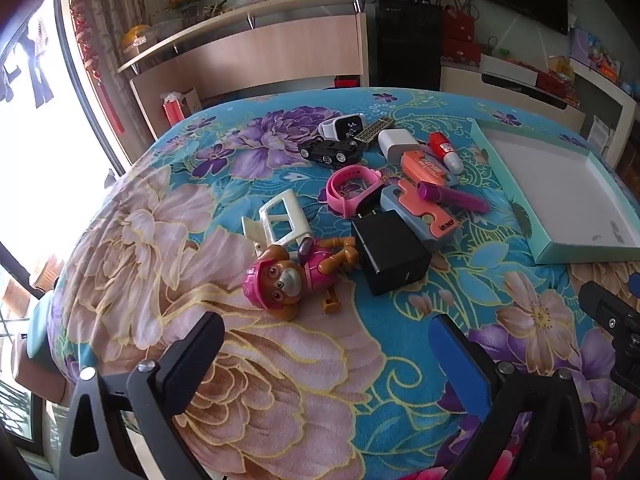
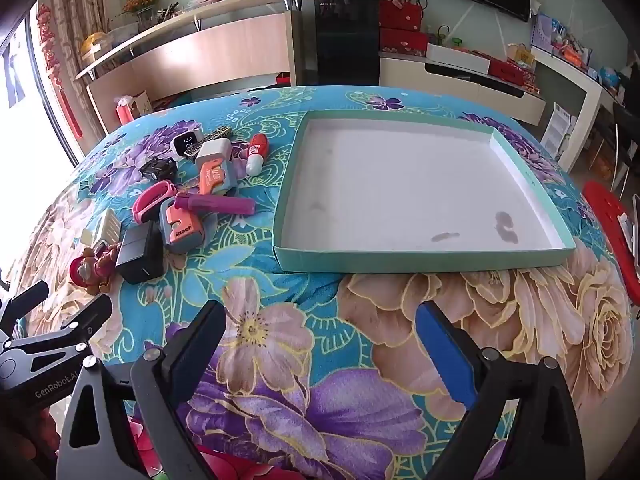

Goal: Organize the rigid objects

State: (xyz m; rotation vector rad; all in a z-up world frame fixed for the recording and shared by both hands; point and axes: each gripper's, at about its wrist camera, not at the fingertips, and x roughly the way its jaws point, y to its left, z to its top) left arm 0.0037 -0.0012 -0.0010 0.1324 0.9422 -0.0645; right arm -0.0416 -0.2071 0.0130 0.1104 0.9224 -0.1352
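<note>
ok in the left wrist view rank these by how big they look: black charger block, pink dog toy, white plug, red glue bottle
1. pink dog toy
2. black charger block, close to the toy
3-4. white plug and red glue bottle look alike; both lie farther from the camera, so unsure.

Daylight only, coming from the window (image 1: 28, 128) on the left; it's blown out to pure white in both views. Floral cloth (image 1: 248, 380) is washed pale on the window side, colours saturate toward the right. Shadows are soft: short one under the black charger (image 1: 390, 254), faint one along the tray's near wall (image 2: 424, 258). Tray floor shows mild glare. Heavy fisheye: bench edge bows, corners vignette to black. Centre sharp, edges slightly smeared.
</note>
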